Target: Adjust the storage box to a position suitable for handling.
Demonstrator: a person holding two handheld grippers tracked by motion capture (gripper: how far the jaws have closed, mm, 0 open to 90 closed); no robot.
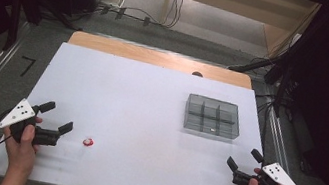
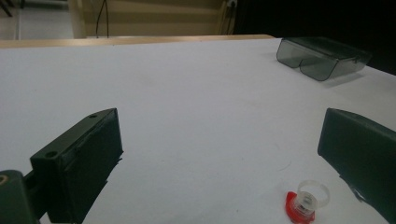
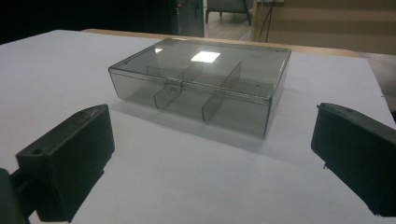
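I'm holding both tongs apart, empty | ring (image 2: 310,199) lying by left tongs' (image 1: 58,117) right jaw | risk: jaw nudging it, ring skidding off | box (image 3: 201,84) sitting ahead of right tongs (image 1: 243,159)

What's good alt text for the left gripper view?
A small clear ring on a red base lies on the white table, just inside the right jaw of the open left hand-held gripper, whose two black jaws rise from the bottom corners with nothing held. A smoky clear plastic box sits far back at upper right.
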